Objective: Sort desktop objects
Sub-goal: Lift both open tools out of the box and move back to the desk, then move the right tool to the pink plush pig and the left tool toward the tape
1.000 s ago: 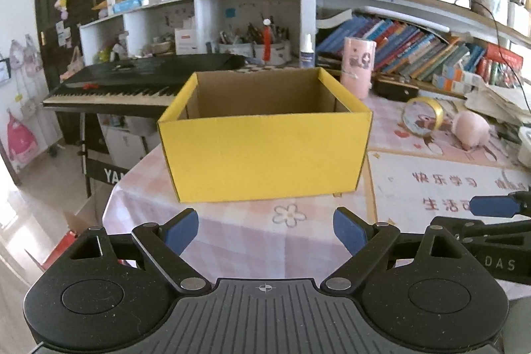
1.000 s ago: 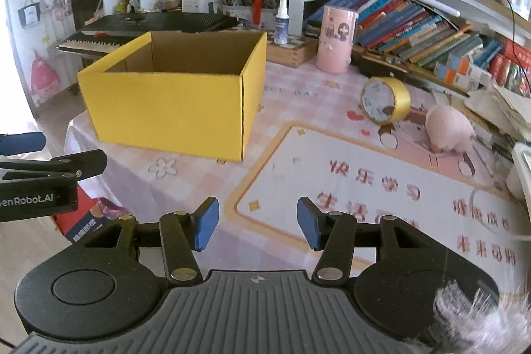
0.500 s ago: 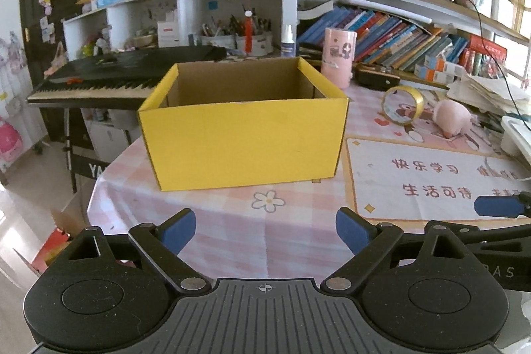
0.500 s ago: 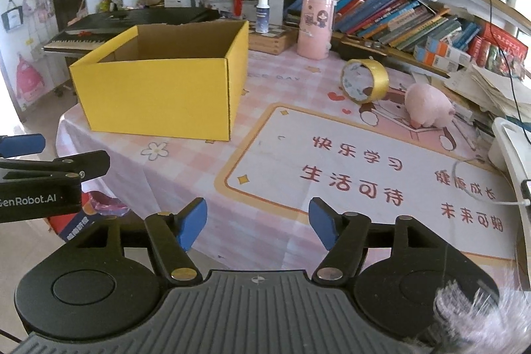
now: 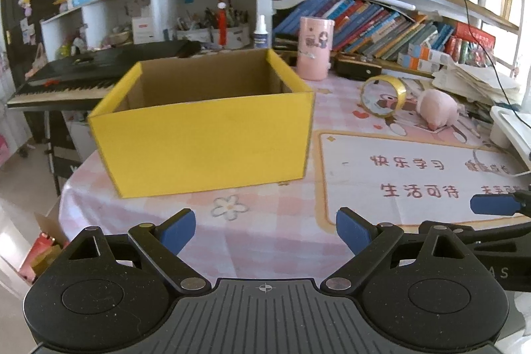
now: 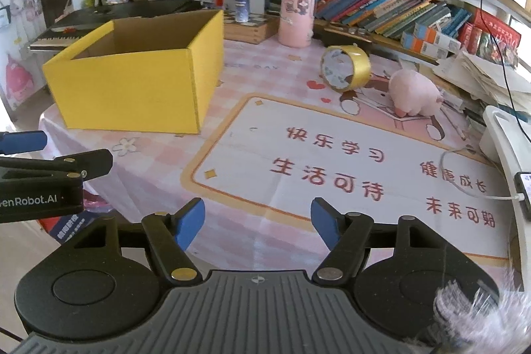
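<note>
Reaching with the empty right gripper [image 6: 257, 223], jaws just widened, should straddle the tape roll [image 6: 345, 68] before the yellow box [image 6: 132, 88]; left gripper [image 5: 264, 229] gapes empty.

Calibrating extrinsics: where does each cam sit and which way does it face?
Left wrist: on the left gripper, facing the yellow box; right gripper's finger at its right edge.
Right wrist: on the right gripper, open and empty, jaws just opened, facing the mat; left gripper at its left edge.
Shared: box, tape, pink plush.
</note>
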